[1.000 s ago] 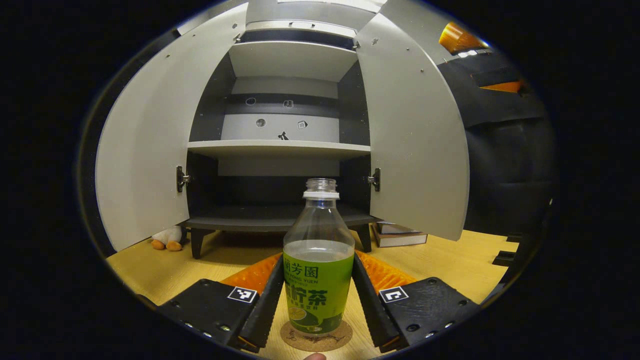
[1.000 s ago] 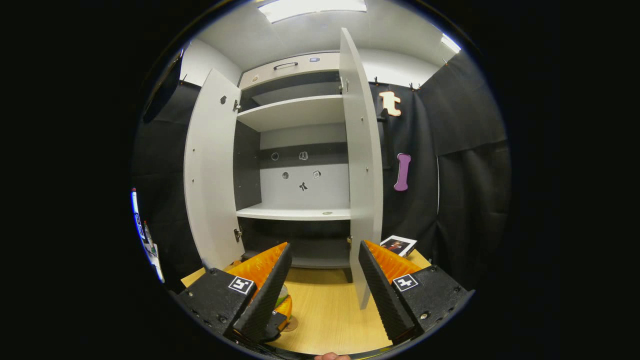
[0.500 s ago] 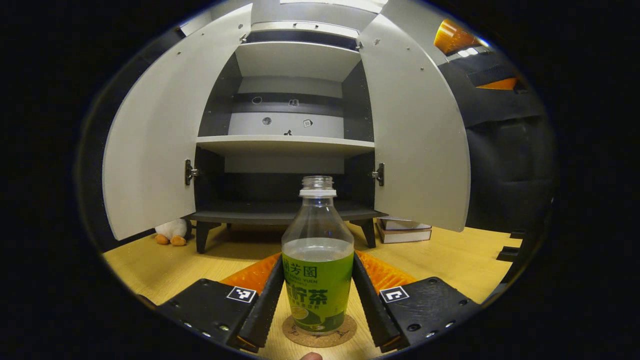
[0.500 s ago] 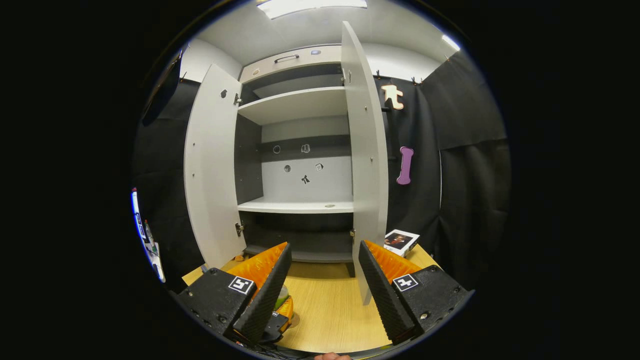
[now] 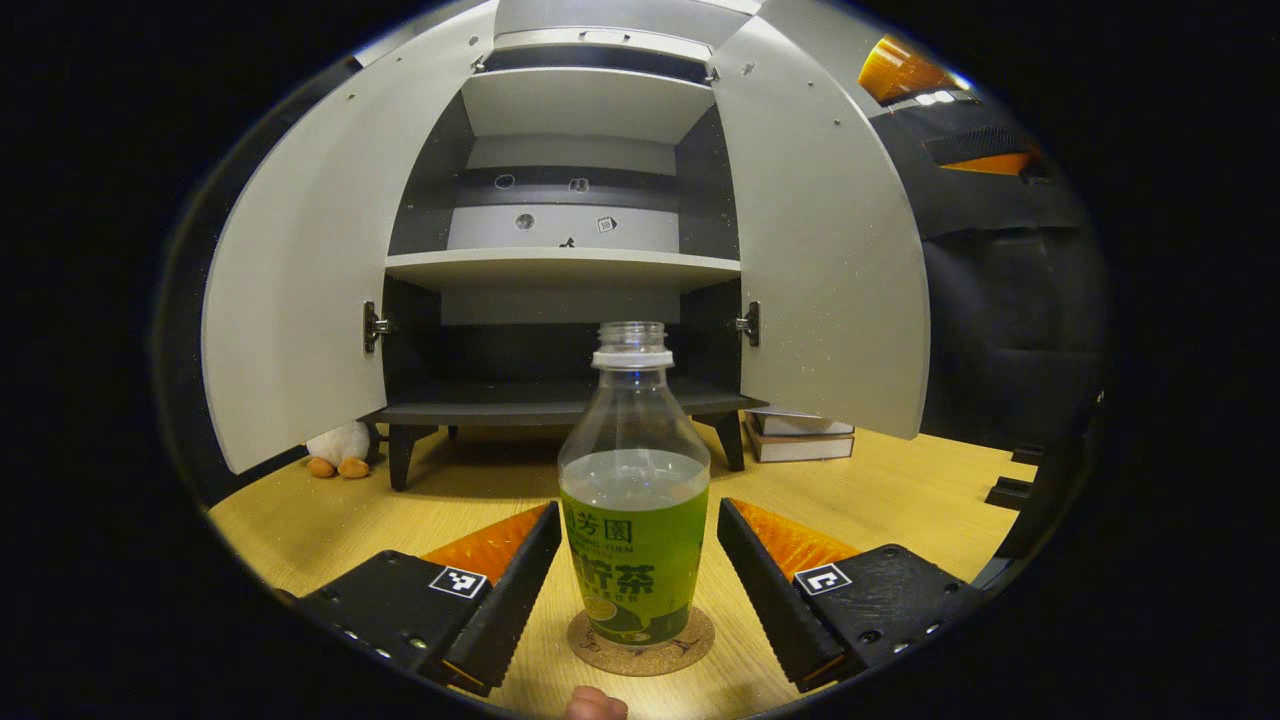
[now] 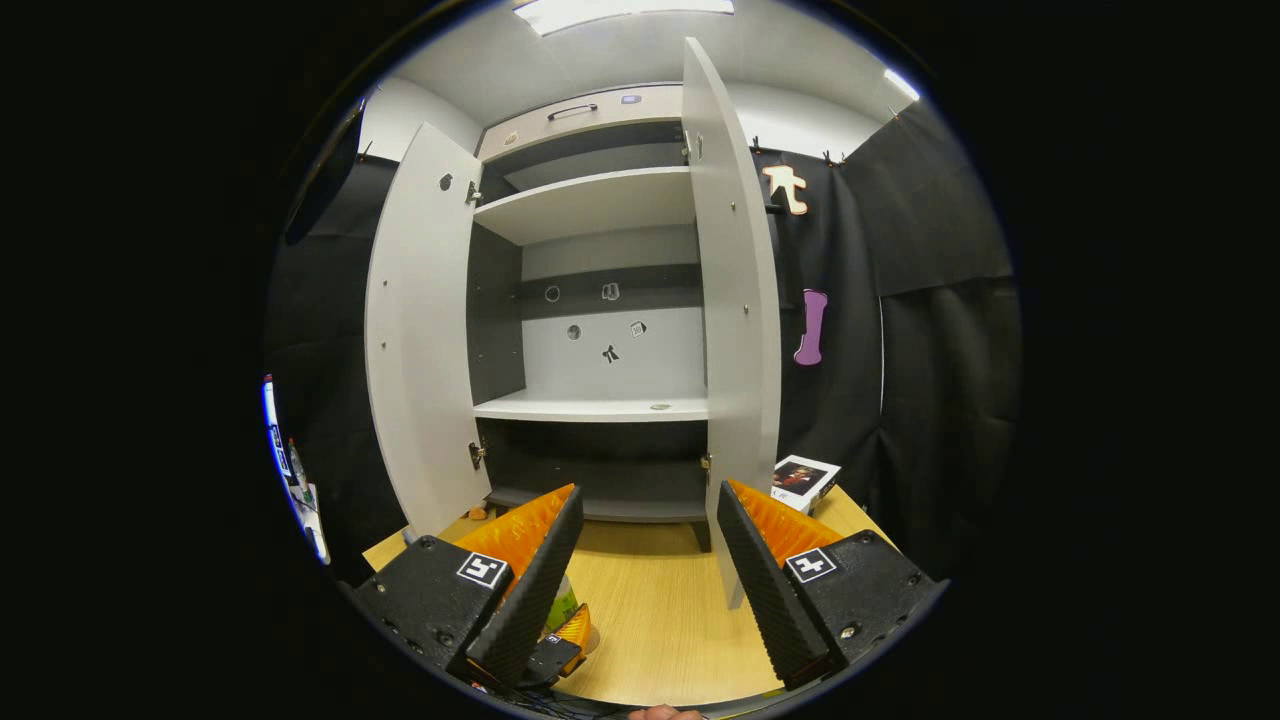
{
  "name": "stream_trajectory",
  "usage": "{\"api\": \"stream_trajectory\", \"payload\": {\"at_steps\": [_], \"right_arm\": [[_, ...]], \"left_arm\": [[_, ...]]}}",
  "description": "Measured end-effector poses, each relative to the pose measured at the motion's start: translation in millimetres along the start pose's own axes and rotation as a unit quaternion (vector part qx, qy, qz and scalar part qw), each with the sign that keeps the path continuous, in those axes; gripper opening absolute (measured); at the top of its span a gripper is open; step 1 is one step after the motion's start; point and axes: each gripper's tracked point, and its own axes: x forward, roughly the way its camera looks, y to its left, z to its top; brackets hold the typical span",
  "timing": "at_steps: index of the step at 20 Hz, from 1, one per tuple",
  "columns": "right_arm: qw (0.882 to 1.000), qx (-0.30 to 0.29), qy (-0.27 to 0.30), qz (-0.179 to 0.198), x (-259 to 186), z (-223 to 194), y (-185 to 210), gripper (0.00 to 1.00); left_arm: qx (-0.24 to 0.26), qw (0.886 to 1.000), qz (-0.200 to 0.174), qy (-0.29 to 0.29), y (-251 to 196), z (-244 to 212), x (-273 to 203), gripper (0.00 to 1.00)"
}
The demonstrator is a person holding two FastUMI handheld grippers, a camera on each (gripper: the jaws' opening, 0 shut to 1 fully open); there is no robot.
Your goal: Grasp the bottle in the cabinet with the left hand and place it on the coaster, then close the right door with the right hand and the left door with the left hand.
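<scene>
Bottle: the bottle (image 5: pixel 634 500) is clear plastic with no cap, a white ring at its neck, a green label round its lower half, and pale liquid reaching just above the label. It stands upright.
Where it stands: squarely on the round cork coaster (image 5: pixel 641 645), which lies flat on the wooden bench (image 5: pixel 330 530) in front of the cabinet (image 5: pixel 560 270).
Left gripper: the left gripper (image 5: pixel 634 575) sits low and level over the bench, aimed straight at the cabinet, one finger on each side of the bottle. Its jaws stand apart, with a gap of bench showing between each finger and the label, so nothing presses on the bottle.
Right gripper: the right gripper (image 6: pixel 650 560) is held higher up and off to the side, facing the cabinet's open front. Its jaws are wide apart with nothing between them.
Right door: the right door (image 6: pixel 735 300) is swung out towards us, seen nearly edge-on in the right gripper view, just beyond the gripper's right finger.
Left door: the left door (image 5: pixel 300 280) also hangs wide open.
Cabinet inside: pale shelves, dark lower compartment.
Nearby: a stack of books (image 5: pixel 800 440) by the cabinet's right foot, a small plush toy (image 5: pixel 338 450) by its left.
</scene>
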Motion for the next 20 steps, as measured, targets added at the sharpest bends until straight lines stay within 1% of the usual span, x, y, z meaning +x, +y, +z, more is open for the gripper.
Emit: {"api": "stream_trajectory", "payload": {"at_steps": [2,5,6,9,10,11,13,15,16,17,19,20], "right_arm": [[1.000,0.002,0.000,-0.001,0.3,-0.2,0.5,0.83],[1.000,0.010,-0.008,-0.004,-0.6,2.3,-0.8,0.83],[1.000,0.013,-0.013,-0.006,-0.6,3.8,-1.1,0.83],[0.999,0.026,-0.033,-0.005,-3.3,14.9,-4.1,0.83],[0.999,0.026,-0.045,-0.009,-3.1,24.3,-9.8,0.83],[0.997,0.024,-0.064,-0.022,-3.4,37.1,-19.1,0.83],[0.994,0.022,-0.103,-0.041,-5.3,64.2,-33.8,0.83],[0.989,0.019,-0.132,-0.058,-6.8,87.9,-48.4,0.83],[0.987,0.014,-0.144,-0.068,-5.7,101.7,-58.7,0.83],[0.985,0.009,-0.154,-0.080,-3.8,114.1,-71.1,0.83],[0.983,0.009,-0.161,-0.089,2.5,135.3,-92.3,0.83],[0.981,0.012,-0.168,-0.094,4.4,149.2,-105.4,0.83]], "left_arm": [[0.002,1.000,-0.002,-0.014,2.2,16.3,-7.3,0.96],[-0.009,0.999,-0.007,-0.047,6.7,56.3,-21.8,0.96],[-0.018,0.998,-0.012,-0.054,6.4,70.8,-26.5,0.96],[-0.052,0.997,-0.020,-0.050,8.8,105.7,-40.2,0.96],[-0.063,0.996,-0.018,-0.058,11.4,121.4,-44.9,0.95],[-0.071,0.995,-0.011,-0.071,17.2,138.1,-49.4,0.95],[-0.074,0.993,-0.006,-0.094,24.2,165.5,-57.0,0.97],[-0.061,0.993,0.005,-0.098,31.6,176.8,-64.0,0.97],[-0.054,0.994,0.009,-0.094,34.3,178.0,-67.4,0.94],[-0.049,0.994,0.013,-0.092,36.2,178.1,-71.2,0.94],[-0.043,0.994,0.010,-0.096,33.1,180.0,-77.2,0.94],[-0.040,0.995,0.011,-0.096,33.3,178.6,-79.7,0.96]]}}
